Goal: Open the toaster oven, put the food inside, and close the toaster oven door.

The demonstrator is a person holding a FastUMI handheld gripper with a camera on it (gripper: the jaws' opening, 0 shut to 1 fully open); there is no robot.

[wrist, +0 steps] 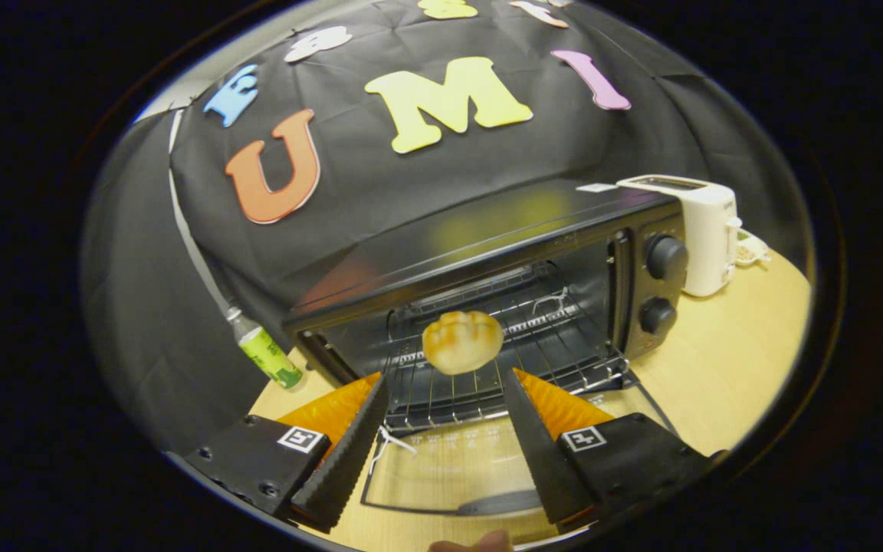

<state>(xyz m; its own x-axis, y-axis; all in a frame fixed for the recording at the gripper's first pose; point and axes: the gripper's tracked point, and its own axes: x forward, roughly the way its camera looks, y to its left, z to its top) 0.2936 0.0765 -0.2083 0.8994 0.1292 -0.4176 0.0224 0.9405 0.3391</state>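
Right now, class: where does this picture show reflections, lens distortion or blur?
Gripper view: the toaster oven top mirrors coloured patches from the wall; the fisheye bends its straight edges and the white toaster; the bun on the rack looks slightly soft; the open gripper stays sharp.

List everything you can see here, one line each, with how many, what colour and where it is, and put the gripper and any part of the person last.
Toaster oven: one, black, on the table ahead of the fingers, two knobs on its right panel.
Oven door: one, glass with dark frame, folded down flat between the fingers.
Wire rack: one, metal, inside the oven.
Bun: one, pale golden, at the front of the rack, just beyond the fingertips.
Toaster: one, white, right of the oven.
Bottle: one, green label, left of the oven.
Table: one, light wood.
Gripper: one, fingers open, apart from the bun.
Fingertip: one, of a person, below the door.
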